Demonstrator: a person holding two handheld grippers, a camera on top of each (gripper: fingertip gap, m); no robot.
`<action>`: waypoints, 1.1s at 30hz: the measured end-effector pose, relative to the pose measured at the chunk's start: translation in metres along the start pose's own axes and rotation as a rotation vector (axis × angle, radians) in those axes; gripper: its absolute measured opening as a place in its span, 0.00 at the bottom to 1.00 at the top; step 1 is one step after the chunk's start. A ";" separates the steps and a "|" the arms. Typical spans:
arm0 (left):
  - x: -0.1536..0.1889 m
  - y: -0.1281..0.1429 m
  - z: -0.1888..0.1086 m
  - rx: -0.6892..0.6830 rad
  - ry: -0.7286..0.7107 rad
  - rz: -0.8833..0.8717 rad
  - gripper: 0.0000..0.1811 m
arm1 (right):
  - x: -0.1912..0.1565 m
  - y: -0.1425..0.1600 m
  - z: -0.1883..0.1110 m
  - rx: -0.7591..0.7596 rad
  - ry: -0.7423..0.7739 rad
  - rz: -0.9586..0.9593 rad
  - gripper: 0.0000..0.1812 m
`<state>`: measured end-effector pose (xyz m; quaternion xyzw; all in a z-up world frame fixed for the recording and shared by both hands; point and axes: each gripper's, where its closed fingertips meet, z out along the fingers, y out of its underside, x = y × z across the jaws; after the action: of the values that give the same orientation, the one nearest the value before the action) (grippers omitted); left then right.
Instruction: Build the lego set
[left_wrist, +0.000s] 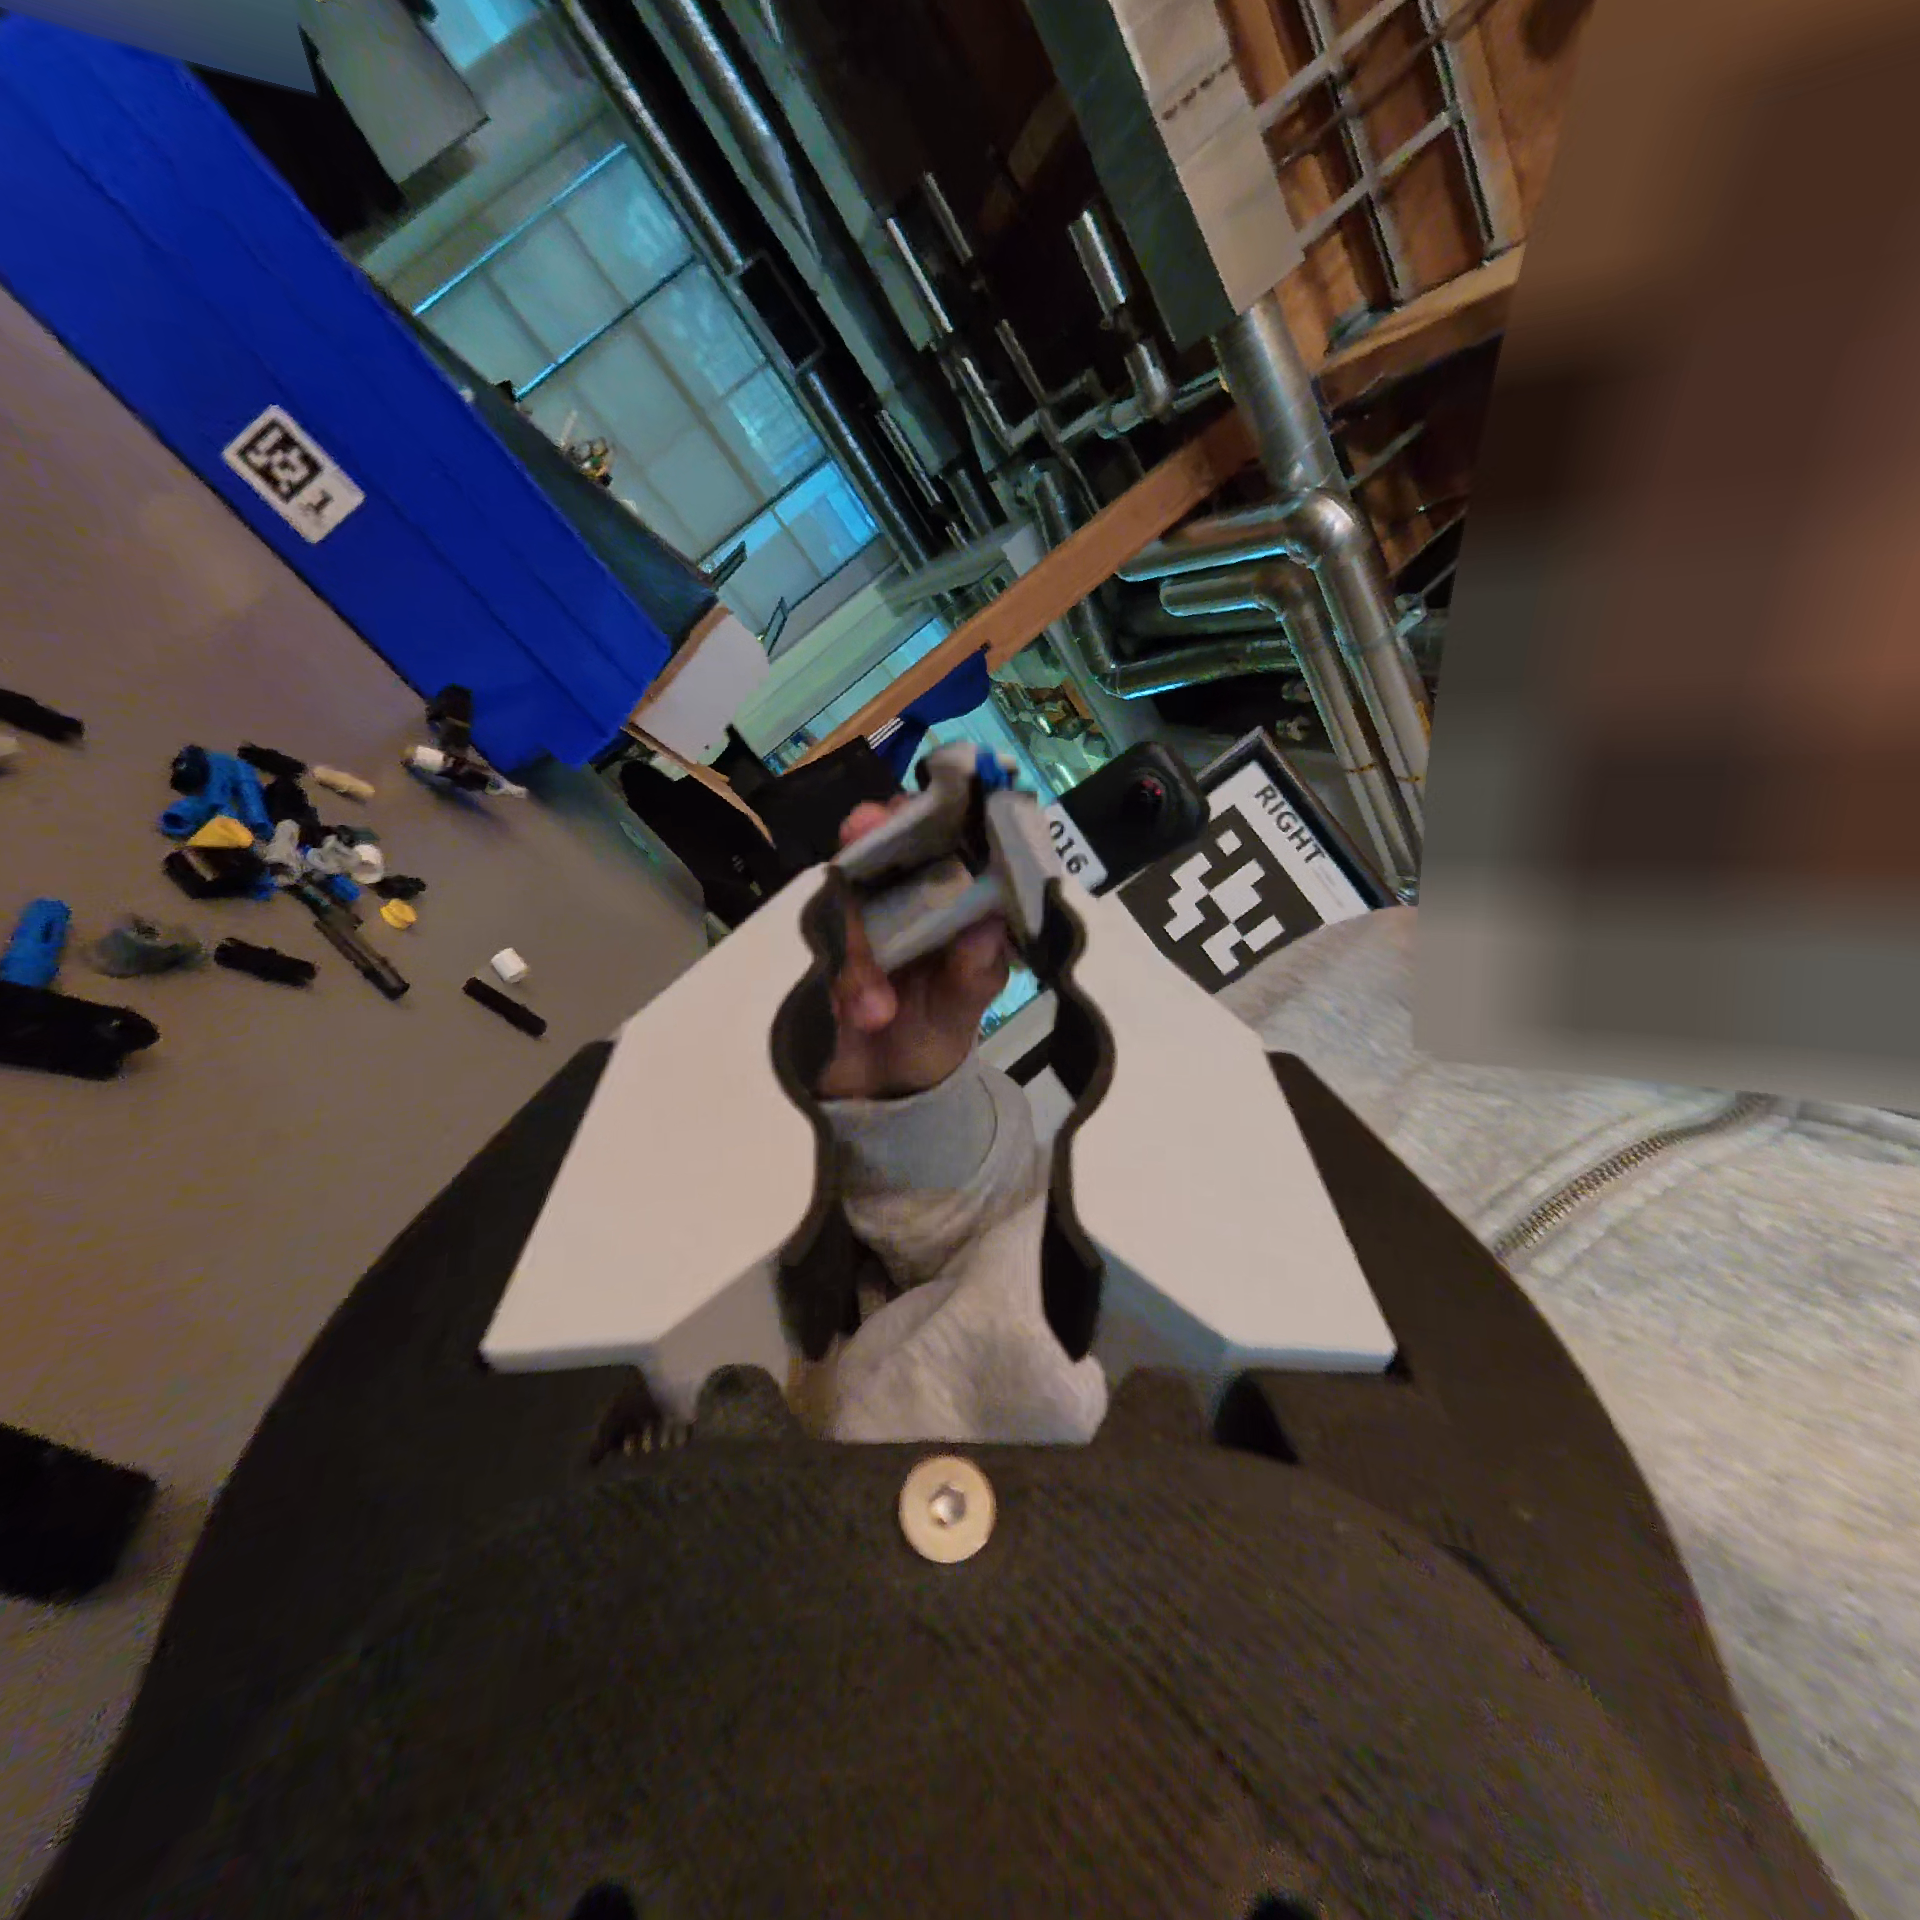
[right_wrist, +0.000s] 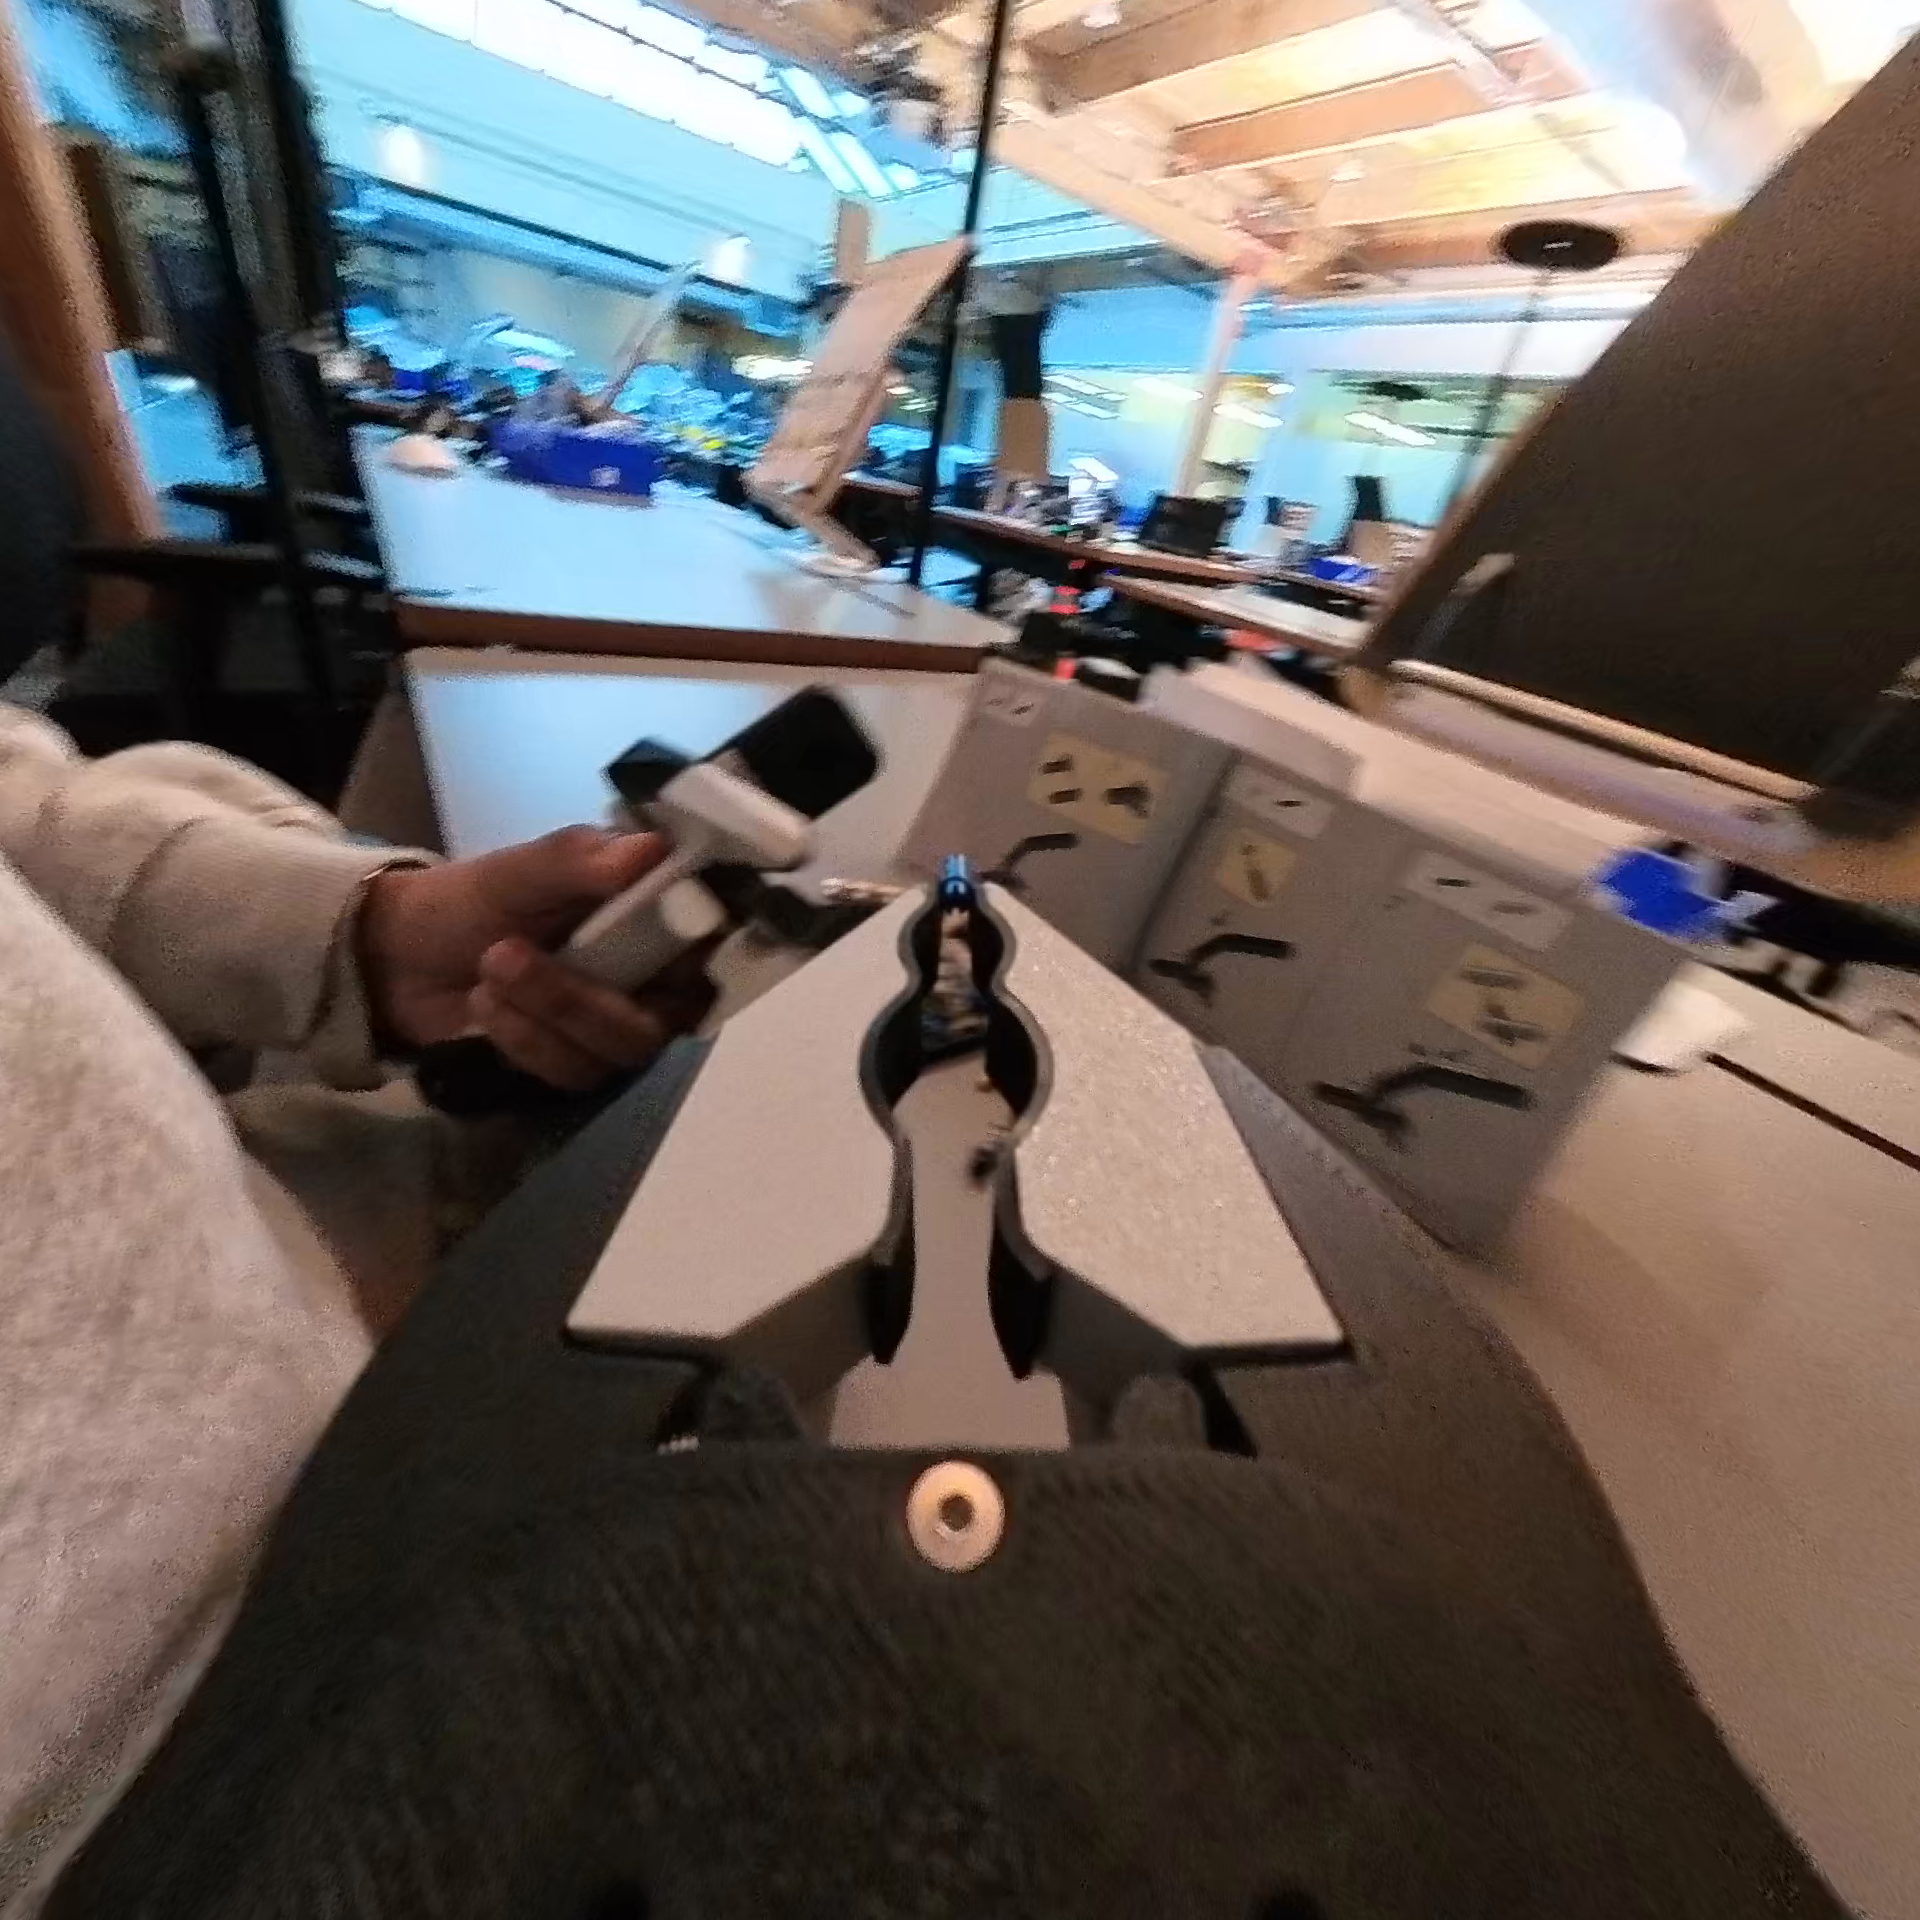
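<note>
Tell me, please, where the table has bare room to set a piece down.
Bare grey table lies between the loose lego pieces and the blue divider, and again from the pieces toward the left gripper. The piece cluster itself is crowded.

Left gripper (left_wrist: 940, 894): two pale grey wedge-shaped fingers (left_wrist: 665, 1174) with dark, wavy-edged inner pads, set on a black textured body (left_wrist: 935, 1683). One silver hex-socket screw (left_wrist: 945, 1509) at the body's centre.

Right gripper (right_wrist: 954, 902): same build, speckled grey fingers (right_wrist: 1143, 1174), black ribbed body (right_wrist: 956, 1714), pale screw (right_wrist: 954, 1515). Seen from the left wrist view, it carries a black-and-white square marker plate (left_wrist: 1242, 883) and a small black camera (left_wrist: 1138, 805).

Person wears a light grey fleece top (left_wrist: 1662, 1278) with a metal zip (left_wrist: 1621, 1174) and ribbed cuffs (left_wrist: 914, 1132).
</note>
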<state>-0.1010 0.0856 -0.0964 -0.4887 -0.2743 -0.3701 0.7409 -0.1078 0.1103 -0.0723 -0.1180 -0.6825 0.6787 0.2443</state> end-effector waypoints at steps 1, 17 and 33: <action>-0.001 0.002 0.001 -0.015 -0.004 -0.004 0.20 | 0.017 -0.005 -0.012 0.012 0.055 0.019 0.01; -0.041 0.014 0.017 -0.049 -0.453 0.281 0.07 | 0.081 0.043 -0.106 -0.145 0.284 0.288 0.01; -0.103 0.049 0.069 -0.448 -0.892 0.504 0.12 | 0.103 0.051 -0.129 -0.082 0.350 0.429 0.01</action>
<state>-0.1230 0.1903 -0.1752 -0.7939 -0.3503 0.0119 0.4968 -0.1406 0.2755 -0.1100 -0.3850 -0.6161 0.6561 0.2042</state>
